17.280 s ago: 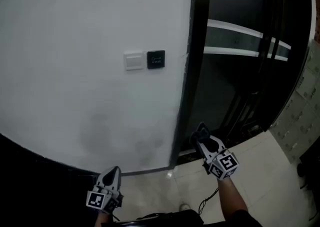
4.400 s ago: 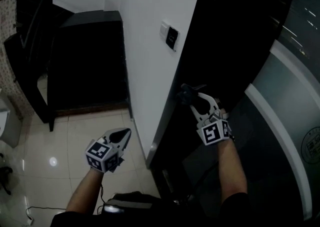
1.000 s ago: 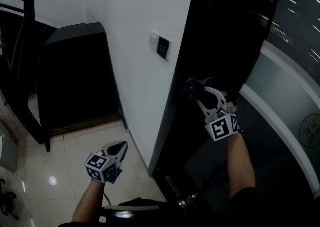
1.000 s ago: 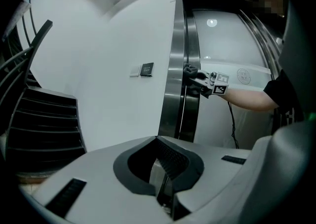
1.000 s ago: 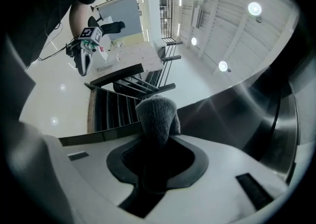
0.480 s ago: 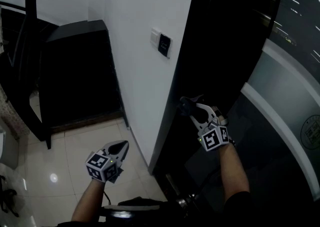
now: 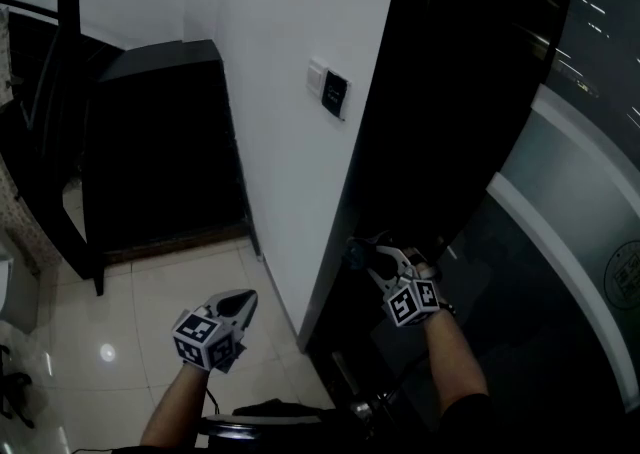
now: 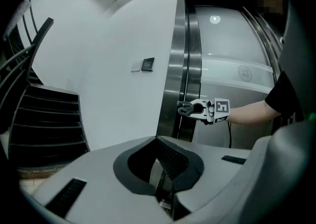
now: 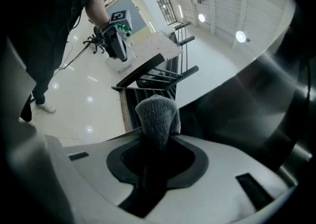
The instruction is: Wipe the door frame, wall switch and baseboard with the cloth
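Jaws of the right gripper [image 9: 157, 144] are clamping a grey fuzzy cloth [image 9: 158, 115], whose rounded tuft is sticking out past the tips. In the head view this gripper [image 7: 363, 253] is pointing up and to its left, and the cloth [image 7: 357, 249] is lying against the dark door frame [image 7: 405, 142] and seems to be touching it, low on the frame. The left gripper view is showing the same contact from the side, with the cloth [image 8: 184, 110] at the edge of the frame [image 8: 180, 70].

The left gripper [image 7: 241, 300] is hanging lower and to the side, above the pale tiled floor [image 7: 130, 282], its jaws meeting with nothing between them. The wall switch [image 7: 336, 94] is sitting on the white wall [image 7: 290, 12], above both grippers. A glass door [image 7: 560, 182] is standing to the right of the right gripper, and a dark staircase [image 8: 44, 119] is rising beyond the left one.
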A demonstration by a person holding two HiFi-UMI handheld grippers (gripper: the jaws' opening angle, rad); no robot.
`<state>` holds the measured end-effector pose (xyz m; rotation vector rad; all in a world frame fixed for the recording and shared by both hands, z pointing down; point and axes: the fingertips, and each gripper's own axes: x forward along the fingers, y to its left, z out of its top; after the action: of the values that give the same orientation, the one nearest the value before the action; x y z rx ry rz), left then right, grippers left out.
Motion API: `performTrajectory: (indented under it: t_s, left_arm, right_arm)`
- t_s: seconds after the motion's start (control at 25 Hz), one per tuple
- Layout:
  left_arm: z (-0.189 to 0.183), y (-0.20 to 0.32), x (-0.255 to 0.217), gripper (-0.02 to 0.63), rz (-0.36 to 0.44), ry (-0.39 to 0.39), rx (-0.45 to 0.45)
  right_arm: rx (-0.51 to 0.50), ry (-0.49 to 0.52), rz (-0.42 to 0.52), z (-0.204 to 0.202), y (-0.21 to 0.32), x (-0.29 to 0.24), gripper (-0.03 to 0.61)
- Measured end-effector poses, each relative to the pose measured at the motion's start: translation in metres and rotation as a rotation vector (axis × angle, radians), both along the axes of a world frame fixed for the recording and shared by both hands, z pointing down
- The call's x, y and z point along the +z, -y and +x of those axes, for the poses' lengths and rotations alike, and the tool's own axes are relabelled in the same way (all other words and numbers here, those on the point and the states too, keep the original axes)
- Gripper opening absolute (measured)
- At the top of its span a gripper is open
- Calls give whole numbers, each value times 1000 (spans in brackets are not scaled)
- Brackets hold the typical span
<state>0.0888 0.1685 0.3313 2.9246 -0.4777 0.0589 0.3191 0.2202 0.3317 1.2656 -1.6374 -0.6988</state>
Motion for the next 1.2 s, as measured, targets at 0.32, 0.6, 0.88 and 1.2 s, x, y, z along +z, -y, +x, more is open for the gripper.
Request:
performTrajectory:
  t_s: [0.32, 0.6, 0.88, 1.2]
  left_arm:
    - [-10, 6, 4, -8, -8, 15, -25]
    - [-20, 9, 10, -8, -10, 29, -39]
    - [-13, 9, 8, -8, -14, 10, -21]
    - [20, -1, -2, -8, 6, -31, 50]
  right_arm:
    - [9, 38, -137, -2, 1, 68, 91]
    - [22, 55, -196, -5, 3, 98, 89]
    - [23, 67, -153, -10, -4, 76, 89]
    - [87, -145, 316, 34, -40, -152, 89]
